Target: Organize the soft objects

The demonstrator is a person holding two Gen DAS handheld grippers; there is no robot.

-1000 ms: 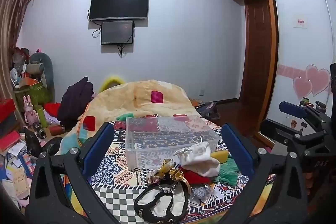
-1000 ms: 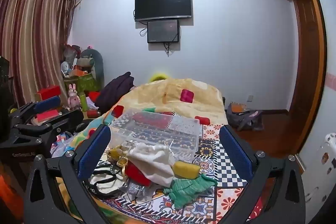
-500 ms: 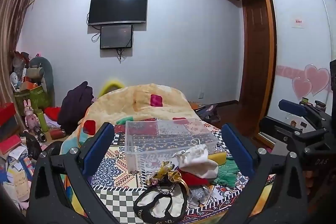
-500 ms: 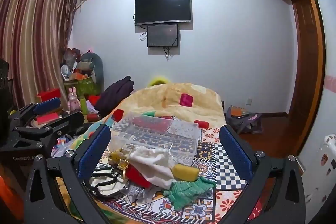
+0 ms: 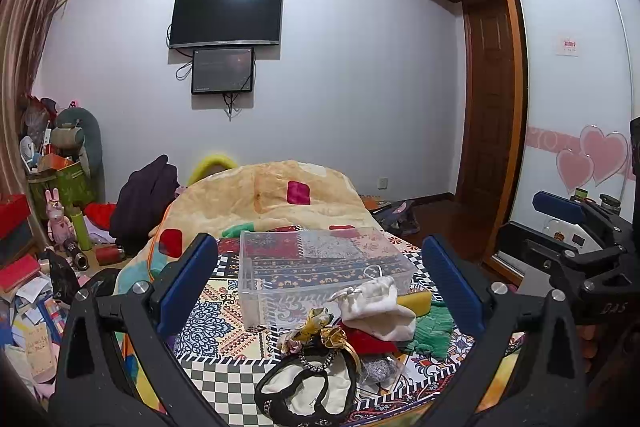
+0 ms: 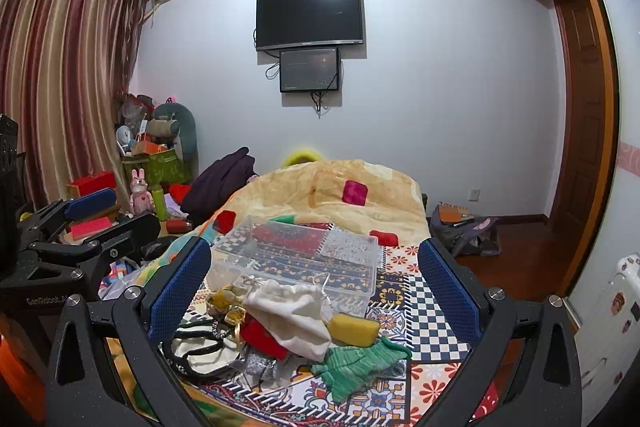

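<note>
The bed (image 5: 224, 311), under a patchwork cover, carries everything. Toward its middle stands the clear bin (image 5: 324, 273), empty as far as can be seen. Against the bin's near wall, toward the bed's near edge, lies the pile of soft things: a white pouch (image 5: 378, 307) on top, a green knit (image 6: 356, 361) at the right side, a black-trimmed cloth (image 5: 310, 389) nearest the edge, a yellow sponge (image 6: 354, 327) touching the bin wall, and a gold scrunchie (image 5: 334, 337) in the middle.

Both tongs hang above the pile, released and wide apart: the left gripper (image 5: 318, 285) and the right gripper (image 6: 314, 281) grasp nothing.

Nothing looks sorted yet, so the step is probably a first pick. It should go best starting from the top: lower one gripper over the pouch, pinch a raised fold rather than a flat patch, and lift straight up so its drawstring does not drag the scrunchie along. The knit lies clear at the side, an easy pick for the right gripper.
</note>
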